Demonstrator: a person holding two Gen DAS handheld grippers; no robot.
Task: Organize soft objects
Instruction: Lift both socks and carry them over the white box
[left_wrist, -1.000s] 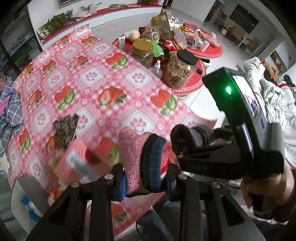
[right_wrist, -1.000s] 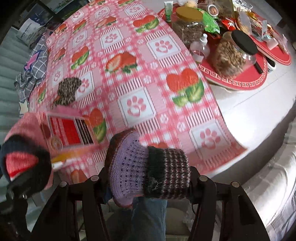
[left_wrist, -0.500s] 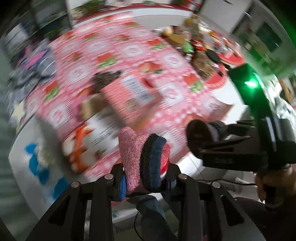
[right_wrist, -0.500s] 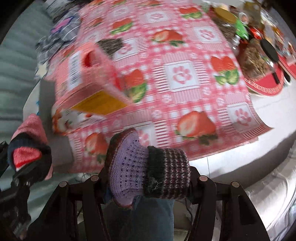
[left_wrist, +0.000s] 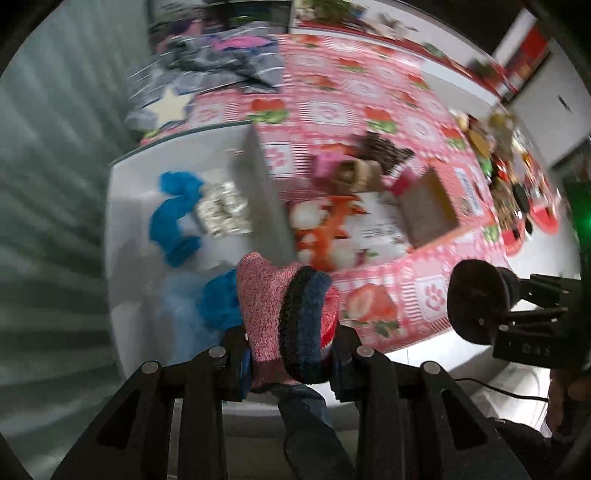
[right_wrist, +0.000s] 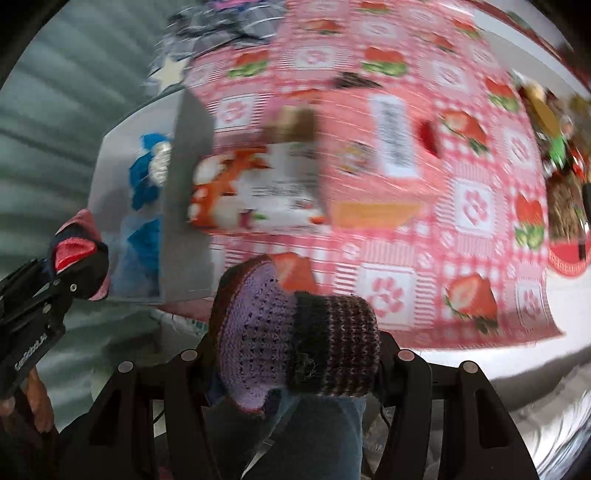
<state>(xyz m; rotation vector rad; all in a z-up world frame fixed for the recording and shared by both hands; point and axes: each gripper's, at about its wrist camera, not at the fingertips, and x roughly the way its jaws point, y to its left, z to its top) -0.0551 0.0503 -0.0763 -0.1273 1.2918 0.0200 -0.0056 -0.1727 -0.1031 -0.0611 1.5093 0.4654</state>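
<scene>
two grippers each clamp a knitted sock: the left gripper (left_wrist: 290, 354) holds a pink sock (left_wrist: 284, 314), the right gripper (right_wrist: 295, 354) a purple sock (right_wrist: 295, 332), both above the white box (left_wrist: 129, 221) beside the checked tablecloth (right_wrist: 424, 258).

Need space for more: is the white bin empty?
No. The white bin already holds blue fabric and a silvery bundle.

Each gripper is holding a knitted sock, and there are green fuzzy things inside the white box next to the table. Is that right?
Not quite. The fuzzy things in the white box are blue, not green; the left wrist view shows them best. The rest holds: the left gripper holds a pink and navy sock, and the right gripper a purple and brown one.
</scene>
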